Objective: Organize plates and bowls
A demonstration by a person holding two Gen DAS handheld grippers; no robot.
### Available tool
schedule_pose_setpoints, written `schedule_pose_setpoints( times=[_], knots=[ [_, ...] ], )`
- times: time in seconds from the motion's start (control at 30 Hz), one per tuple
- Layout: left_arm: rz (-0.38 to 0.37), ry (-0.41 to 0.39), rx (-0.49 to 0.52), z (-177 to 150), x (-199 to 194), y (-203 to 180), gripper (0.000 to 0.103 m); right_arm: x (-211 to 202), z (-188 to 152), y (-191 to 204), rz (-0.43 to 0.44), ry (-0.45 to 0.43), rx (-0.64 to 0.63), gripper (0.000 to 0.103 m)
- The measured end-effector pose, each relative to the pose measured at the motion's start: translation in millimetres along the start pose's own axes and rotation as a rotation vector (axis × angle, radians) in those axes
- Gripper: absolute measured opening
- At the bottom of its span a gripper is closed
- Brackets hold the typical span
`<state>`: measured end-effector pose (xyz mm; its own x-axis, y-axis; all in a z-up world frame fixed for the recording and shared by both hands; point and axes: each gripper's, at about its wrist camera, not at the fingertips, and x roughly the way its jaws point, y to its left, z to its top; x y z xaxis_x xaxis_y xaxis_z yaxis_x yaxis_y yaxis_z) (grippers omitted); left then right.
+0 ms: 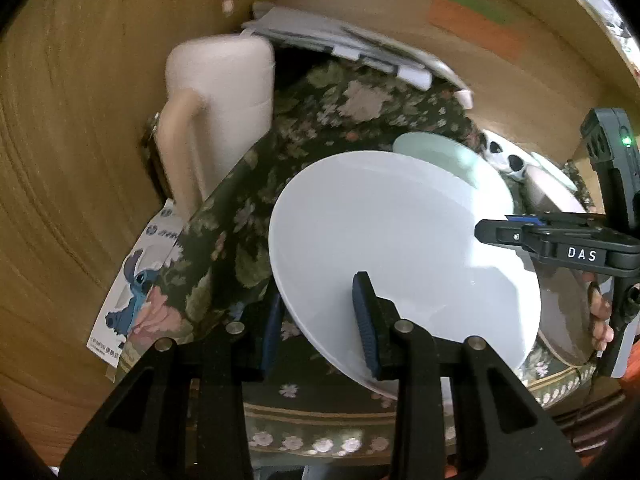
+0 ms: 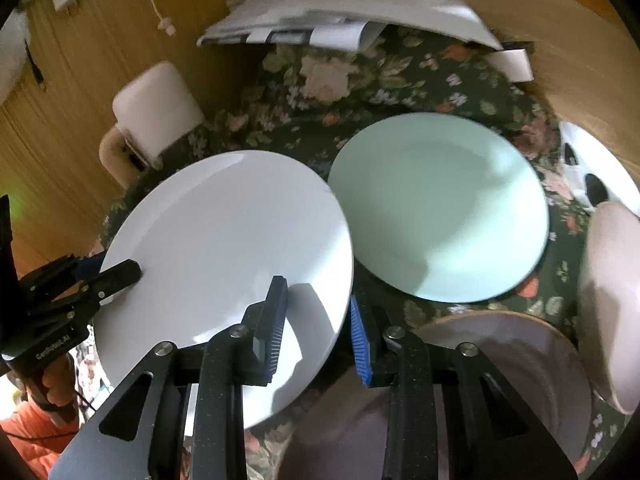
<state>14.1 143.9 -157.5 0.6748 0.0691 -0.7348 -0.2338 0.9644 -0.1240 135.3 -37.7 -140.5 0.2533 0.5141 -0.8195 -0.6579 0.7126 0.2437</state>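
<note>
- Left tongs (image 1: 320, 320): clamped on near rim of white plate (image 1: 392, 248), 1 pad on top, 1 under; plate tilted, lifted off the worktop (image 1: 328, 116).
- Right tongs (image 2: 318, 330): also gripping the white plate (image 2: 224, 264) at its opposite rim, 1 finger over the top face, blue pad just below the edge. Both tongs hold the same plate, w/ each pair visible in the other's view.
- Near right, below right tongs: brownish-grey plate w/ a darker rim (image 2: 512, 360) lying on the floral cloth.
- Beside white plate, farther back: pale green plate (image 2: 440, 208) flat on the cloth; white plate's edge overlaps or touches it – can't tell which.
- Right edge: pinkish dish (image 2: 608, 300), prob. a bowl, blurred; behind it a white dish w/ black spots (image 2: 584, 172).
- Left, past worktop edge: cream padded chair (image 1: 224, 96).
- Far end: stack of papers (image 2: 344, 20) on the worktop, against a wood-panel wall (image 1: 80, 120).
</note>
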Motion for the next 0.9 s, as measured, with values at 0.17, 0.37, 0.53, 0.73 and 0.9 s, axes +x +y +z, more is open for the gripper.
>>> schedule_pose_setpoints(
  times=[0.17,0.37,0.53,0.73,0.9],
  knots=[
    [-0.023,-0.031,0.03,6.0,-7.6,-17.5,0.034,-20.1,-7.1,-7.1,-0.019,-0.046,0.019,0.027],
    [-0.068,-0.045,0.059,9.3,-13.1,-40.0,0.034,-46.6,-20.7,-20.3,-0.052,-0.09,0.05,0.027],
    [-0.11,-0.048,0.088,9.7,-14.3,-60.4,0.034,-64.9,-35.1,-31.9,-0.078,-0.121,0.086,0.027],
    [-0.151,-0.037,0.114,5.8,-12.1,-83.3,0.034,-82.4,-52.8,-45.8,-0.106,-0.142,0.13,0.027],
    [-0.179,-0.022,0.136,2.5,-10.9,-102.0,0.034,-94.1,-67.1,-56.5,-0.119,-0.156,0.163,0.027]
  ],
)
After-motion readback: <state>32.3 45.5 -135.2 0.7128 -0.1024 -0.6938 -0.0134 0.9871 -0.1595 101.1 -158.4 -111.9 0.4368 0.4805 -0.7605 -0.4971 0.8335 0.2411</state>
